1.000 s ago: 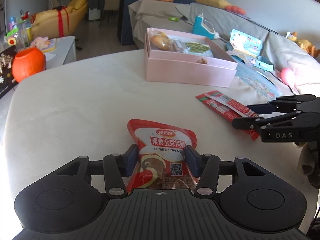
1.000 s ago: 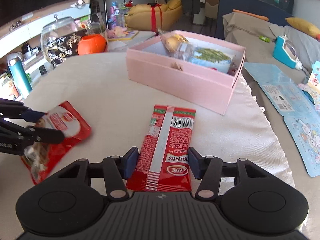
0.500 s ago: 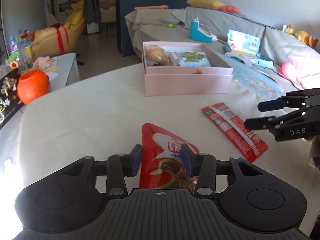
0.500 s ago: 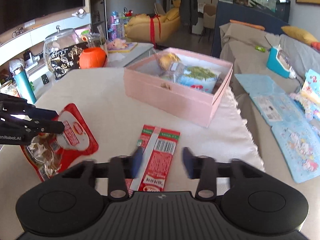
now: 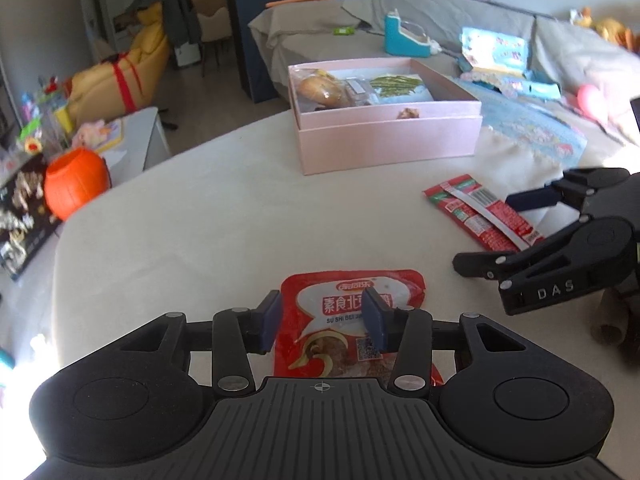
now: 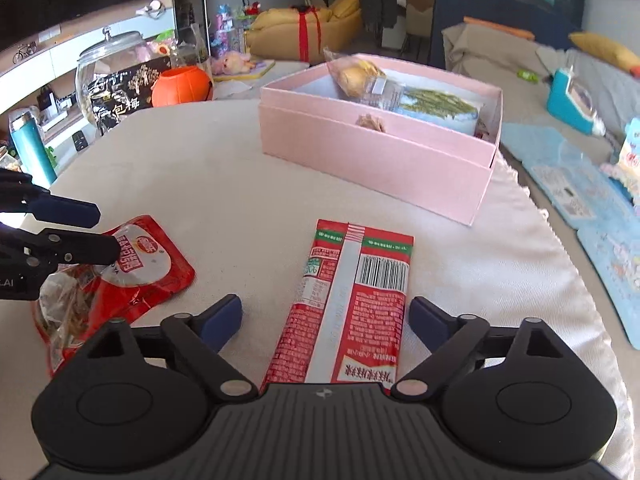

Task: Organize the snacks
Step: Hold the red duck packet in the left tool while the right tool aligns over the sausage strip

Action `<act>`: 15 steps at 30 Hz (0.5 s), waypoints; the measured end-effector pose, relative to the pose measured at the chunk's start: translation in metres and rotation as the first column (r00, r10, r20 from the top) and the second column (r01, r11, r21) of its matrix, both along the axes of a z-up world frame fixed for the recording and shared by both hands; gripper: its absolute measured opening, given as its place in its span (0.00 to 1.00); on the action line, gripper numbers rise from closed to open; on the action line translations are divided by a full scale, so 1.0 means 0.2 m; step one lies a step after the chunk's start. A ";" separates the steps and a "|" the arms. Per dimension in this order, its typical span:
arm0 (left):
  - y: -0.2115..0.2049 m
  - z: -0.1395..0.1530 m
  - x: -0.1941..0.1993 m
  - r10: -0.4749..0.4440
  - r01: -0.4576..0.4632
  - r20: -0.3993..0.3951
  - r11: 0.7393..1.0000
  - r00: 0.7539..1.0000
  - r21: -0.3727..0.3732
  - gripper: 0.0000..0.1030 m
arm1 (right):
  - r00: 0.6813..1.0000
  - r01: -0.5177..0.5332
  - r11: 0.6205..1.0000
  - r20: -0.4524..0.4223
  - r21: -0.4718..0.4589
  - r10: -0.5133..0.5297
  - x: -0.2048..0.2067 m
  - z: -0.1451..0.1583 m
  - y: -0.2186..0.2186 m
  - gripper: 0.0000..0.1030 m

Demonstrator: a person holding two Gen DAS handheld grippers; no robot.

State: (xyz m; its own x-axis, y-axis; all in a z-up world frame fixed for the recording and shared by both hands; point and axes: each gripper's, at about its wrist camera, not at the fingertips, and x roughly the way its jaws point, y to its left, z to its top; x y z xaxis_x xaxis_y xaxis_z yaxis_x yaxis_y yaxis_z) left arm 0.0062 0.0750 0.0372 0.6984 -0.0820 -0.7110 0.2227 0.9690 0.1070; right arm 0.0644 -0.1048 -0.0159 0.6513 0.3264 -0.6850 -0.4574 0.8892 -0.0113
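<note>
A red snack pouch lies on the white table, and my left gripper hangs over it with its jaws open, a pad on each side. The pouch also shows in the right wrist view. A long red snack packet lies flat between the wide-open jaws of my right gripper; it also shows in the left wrist view. An open pink box with several snacks inside stands further back on the table; it also shows in the right wrist view.
An orange pumpkin-shaped pot and a glass jar stand beyond the table's left edge. A grey sofa with toys and a blue mat lies to the right. The table's right edge is close to my right gripper.
My right gripper has opened wide around the long packet. My left gripper has risen and pulled back over the pouch, its jaws still apart.
</note>
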 end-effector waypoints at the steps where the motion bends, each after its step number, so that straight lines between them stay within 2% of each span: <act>1: -0.01 0.00 0.00 -0.006 0.006 0.000 1.000 1.000 0.011 0.44 | 1.000 0.002 1.000 -0.001 0.009 -0.002 0.00 0.00 -0.01 0.91; 6: -0.04 0.02 0.00 -0.055 0.054 -0.044 0.998 0.998 -0.028 0.45 | 1.000 -0.004 1.000 -0.007 0.027 0.004 0.01 0.00 -0.03 0.92; 8: -0.07 -0.01 0.00 -0.069 0.070 -0.067 0.998 0.995 0.000 0.45 | 1.000 -0.004 1.000 -0.006 0.027 0.004 0.01 0.00 -0.03 0.92; 9: -0.08 -0.02 0.00 -0.072 0.074 -0.073 0.997 0.995 0.017 0.51 | 1.000 -0.004 1.000 -0.006 0.028 0.004 0.01 0.00 -0.03 0.92; 11: -0.09 -0.04 0.00 -0.072 0.075 -0.074 0.997 0.995 0.036 0.56 | 1.000 -0.003 1.000 -0.006 0.029 0.004 0.01 0.00 -0.03 0.92; 15: -0.10 -0.06 0.02 -0.065 0.068 -0.082 0.997 0.994 0.029 0.64 | 1.000 -0.003 1.000 -0.005 0.030 0.003 0.01 0.00 -0.03 0.92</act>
